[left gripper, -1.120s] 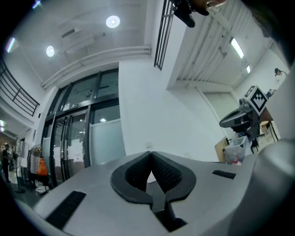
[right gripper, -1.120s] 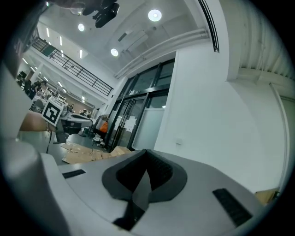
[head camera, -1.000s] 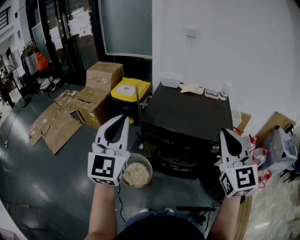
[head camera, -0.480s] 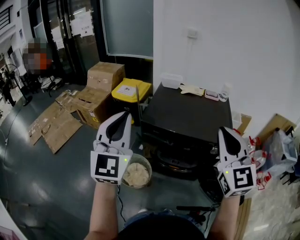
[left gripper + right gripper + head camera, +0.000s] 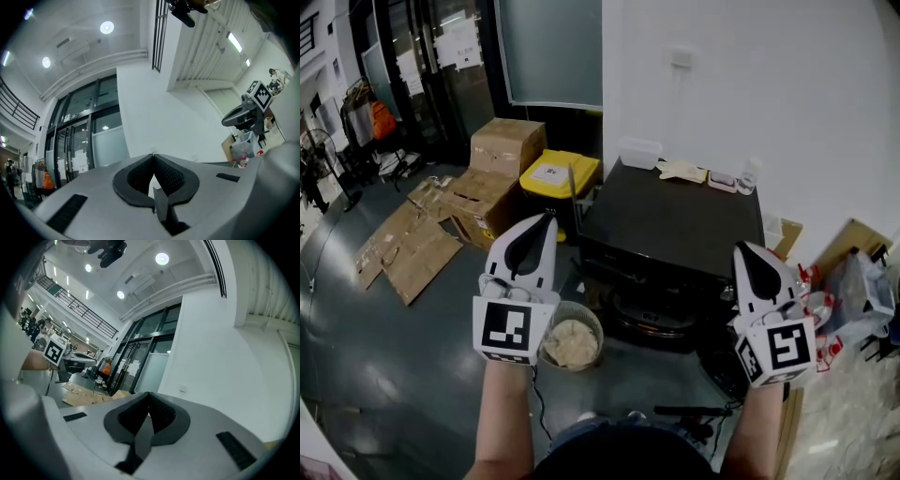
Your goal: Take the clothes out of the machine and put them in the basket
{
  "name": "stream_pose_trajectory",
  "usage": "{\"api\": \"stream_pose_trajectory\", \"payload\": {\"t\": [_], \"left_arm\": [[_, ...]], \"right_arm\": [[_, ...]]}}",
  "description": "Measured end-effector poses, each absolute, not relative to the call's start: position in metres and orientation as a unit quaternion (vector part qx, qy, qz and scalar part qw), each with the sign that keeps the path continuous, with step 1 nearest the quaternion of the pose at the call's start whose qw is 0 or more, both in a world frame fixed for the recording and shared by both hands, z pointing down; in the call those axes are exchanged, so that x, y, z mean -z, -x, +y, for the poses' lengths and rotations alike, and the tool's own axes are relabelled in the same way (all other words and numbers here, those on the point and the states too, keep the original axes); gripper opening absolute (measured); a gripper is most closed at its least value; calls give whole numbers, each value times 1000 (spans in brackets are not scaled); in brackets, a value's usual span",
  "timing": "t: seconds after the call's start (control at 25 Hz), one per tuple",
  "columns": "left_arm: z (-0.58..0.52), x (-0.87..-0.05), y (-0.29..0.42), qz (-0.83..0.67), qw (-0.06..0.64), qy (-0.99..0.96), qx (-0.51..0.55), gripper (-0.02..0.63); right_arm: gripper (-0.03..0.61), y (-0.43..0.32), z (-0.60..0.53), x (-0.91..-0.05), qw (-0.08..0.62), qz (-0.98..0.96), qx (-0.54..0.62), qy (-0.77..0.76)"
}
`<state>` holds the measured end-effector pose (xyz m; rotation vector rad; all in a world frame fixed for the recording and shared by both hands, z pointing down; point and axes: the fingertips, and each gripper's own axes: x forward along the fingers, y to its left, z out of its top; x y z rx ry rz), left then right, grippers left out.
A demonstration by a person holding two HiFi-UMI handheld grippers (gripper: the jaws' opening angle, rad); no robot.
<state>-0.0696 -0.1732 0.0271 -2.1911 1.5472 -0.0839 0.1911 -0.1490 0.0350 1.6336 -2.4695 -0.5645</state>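
Hovering side by side at about the same height, both tongs point toward the black machine point(image 5: 675, 220) that stands against the white wall. The left tongs point(image 5: 544, 220) are pressed fully together with nothing between them, and the right tongs point(image 5: 742, 249) are likewise closed and empty. A round basket point(image 5: 581, 306) sits on the floor just in front of the machine's left corner, below the left tongs, with a heap of pale clothes point(image 5: 571, 344) in it. A yellow bin point(image 5: 560, 172) and cardboard boxes point(image 5: 504, 145) stand to the left of the machine.
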Motion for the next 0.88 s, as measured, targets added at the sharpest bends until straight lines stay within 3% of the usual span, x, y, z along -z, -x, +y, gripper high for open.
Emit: {"api": "stream_pose_trajectory", "payload": {"t": [0.88], "left_arm": [[-178, -31, 77, 563, 219, 796, 39, 2]], "right_arm": [[0, -180, -161, -48, 97, -814, 170, -546]]}}
